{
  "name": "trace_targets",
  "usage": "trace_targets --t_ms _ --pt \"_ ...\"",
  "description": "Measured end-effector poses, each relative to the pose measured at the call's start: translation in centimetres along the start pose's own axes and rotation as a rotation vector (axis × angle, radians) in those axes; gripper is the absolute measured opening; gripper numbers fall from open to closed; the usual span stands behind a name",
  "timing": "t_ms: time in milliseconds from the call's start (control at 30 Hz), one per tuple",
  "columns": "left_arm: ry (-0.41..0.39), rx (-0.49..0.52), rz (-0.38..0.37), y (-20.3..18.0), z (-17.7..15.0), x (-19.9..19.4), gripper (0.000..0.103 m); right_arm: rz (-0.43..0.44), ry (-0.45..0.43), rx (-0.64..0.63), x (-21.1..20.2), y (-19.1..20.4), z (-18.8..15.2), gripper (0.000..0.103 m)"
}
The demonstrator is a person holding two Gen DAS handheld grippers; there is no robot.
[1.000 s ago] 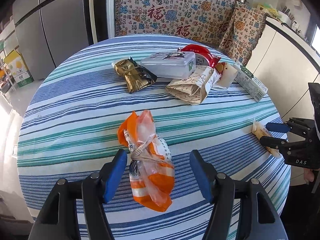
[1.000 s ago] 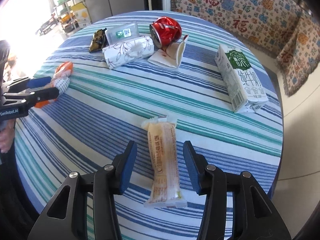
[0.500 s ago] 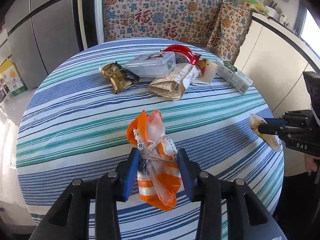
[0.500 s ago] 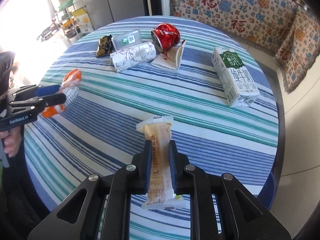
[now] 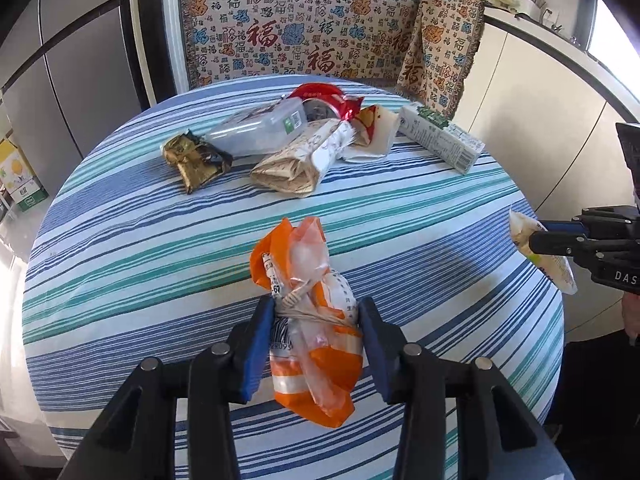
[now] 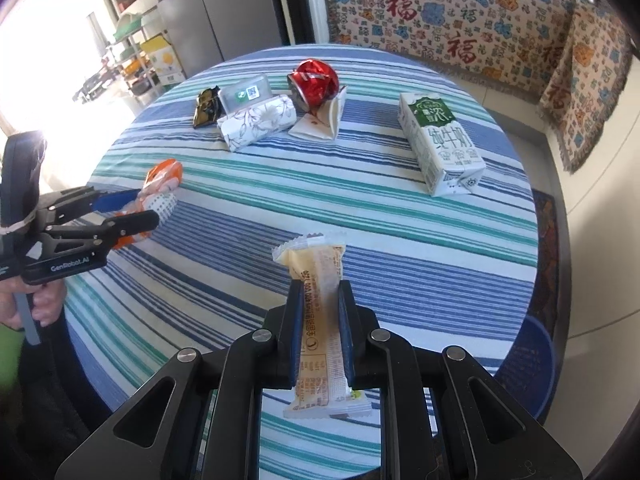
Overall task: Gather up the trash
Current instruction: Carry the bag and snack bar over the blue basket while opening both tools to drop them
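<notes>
We had the left gripper (image 5: 316,316) clamped on the orange bag (image 5: 310,320) at lower centre of its frame, jaws partly closed, just tightened on it. The right gripper (image 6: 320,308) pinched the yellow snack bar (image 6: 320,320), jaws nearly shut. Milk carton (image 6: 440,144) lay upper right on the striped table (image 6: 360,200)

The left hand-held gripper (image 5: 316,344) hides the middle of the orange bag (image 5: 310,320) between its pads. Beyond it, the red can (image 5: 320,98) sits half behind the clear box (image 5: 260,128). The wrapper's (image 6: 322,320) small print is unreadable.
</notes>
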State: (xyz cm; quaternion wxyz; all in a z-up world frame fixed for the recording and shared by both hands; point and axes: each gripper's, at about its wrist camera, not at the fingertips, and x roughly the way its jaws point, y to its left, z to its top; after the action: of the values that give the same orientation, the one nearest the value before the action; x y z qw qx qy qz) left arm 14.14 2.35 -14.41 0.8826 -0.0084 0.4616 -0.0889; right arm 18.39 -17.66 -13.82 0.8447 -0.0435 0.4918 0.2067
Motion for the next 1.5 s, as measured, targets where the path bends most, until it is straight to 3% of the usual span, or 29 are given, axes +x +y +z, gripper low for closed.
trace_targets --t_ms 300,700,1067,1500 --pt "-0.052 0.141 -0.183 -12.3 3.1 -0.4 0.043 -0.076 -0.059 0.208 -4.3 -9.5 -3.4 0.015" --pt "-0.016 0.267 -0.335 -27.6 6.2 5.8 0.043 -0.267 -0.102 0.461 -8.4 -22.7 -9.6 0.015" --pt "0.026 0.312 -0.389 -35.1 7.6 11.0 0.043 -0.274 -0.127 0.586 -8.0 -28.7 -12.7 0.015" --pt "0.069 0.365 -0.379 -38.5 7.3 15.4 0.043 -0.244 -0.143 0.652 -7.7 -31.1 -13.9 0.016"
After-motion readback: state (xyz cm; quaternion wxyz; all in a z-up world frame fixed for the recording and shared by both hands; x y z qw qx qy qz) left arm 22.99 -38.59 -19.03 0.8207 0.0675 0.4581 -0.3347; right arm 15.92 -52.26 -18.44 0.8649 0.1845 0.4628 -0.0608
